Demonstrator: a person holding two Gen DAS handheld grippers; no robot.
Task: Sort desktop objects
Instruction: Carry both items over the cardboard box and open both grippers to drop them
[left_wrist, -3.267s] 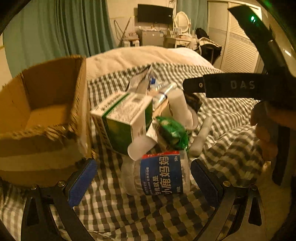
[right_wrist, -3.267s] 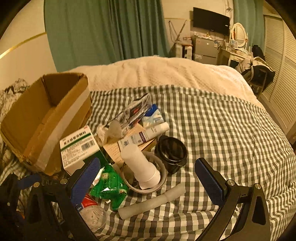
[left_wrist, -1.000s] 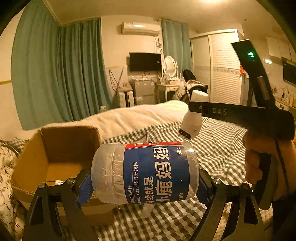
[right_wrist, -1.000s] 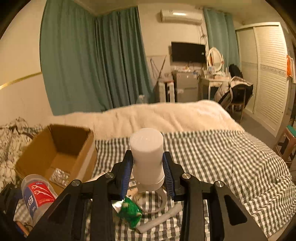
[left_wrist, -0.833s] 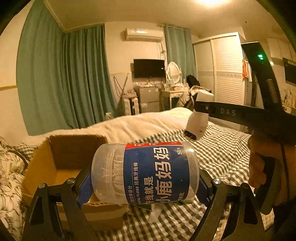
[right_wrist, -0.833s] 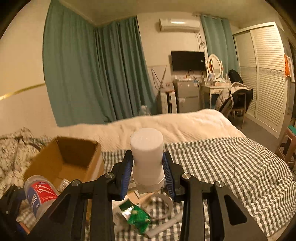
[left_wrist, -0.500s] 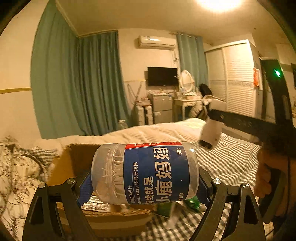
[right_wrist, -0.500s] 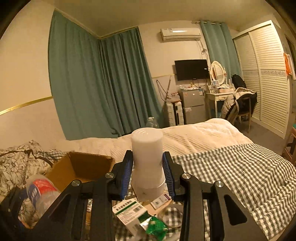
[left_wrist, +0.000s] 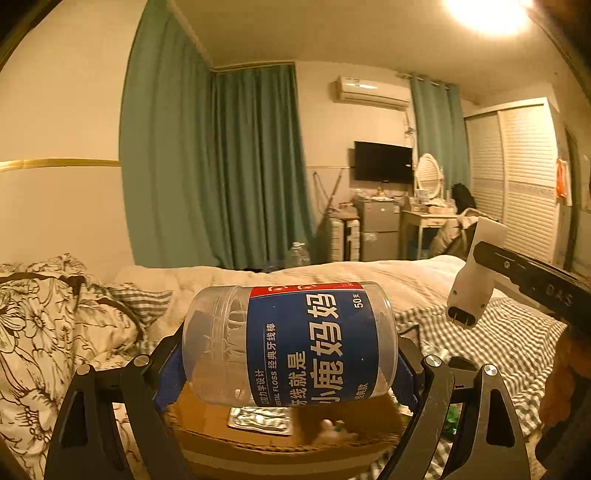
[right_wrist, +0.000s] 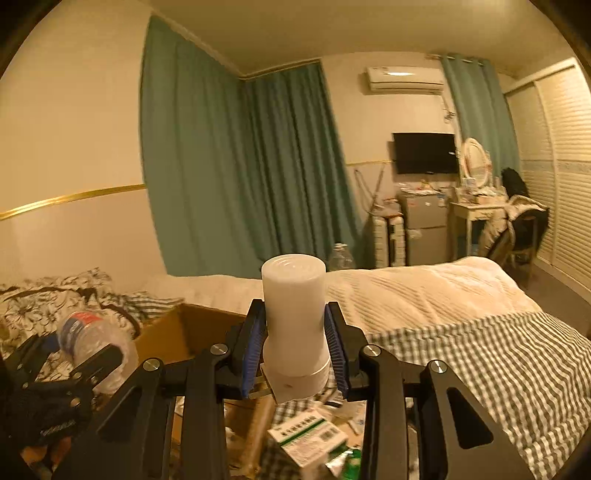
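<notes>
half-hidden cardboard box (left_wrist: 280, 448), floss jar (left_wrist: 291, 343) covering

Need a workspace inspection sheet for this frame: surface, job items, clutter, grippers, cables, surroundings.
Surface: checked bedspread on a bed.
Job's things: floss jar held sideways above the cardboard box; blister pack lies in the box; white bottle held upright.
Clutter: green-and-white carton and small packets beside the box.
Grippers: left gripper shut on floss jar; right gripper shut on white bottle.
Cables: nothing seen.
Surroundings: green curtains, wall TV, floral pillow.
</notes>
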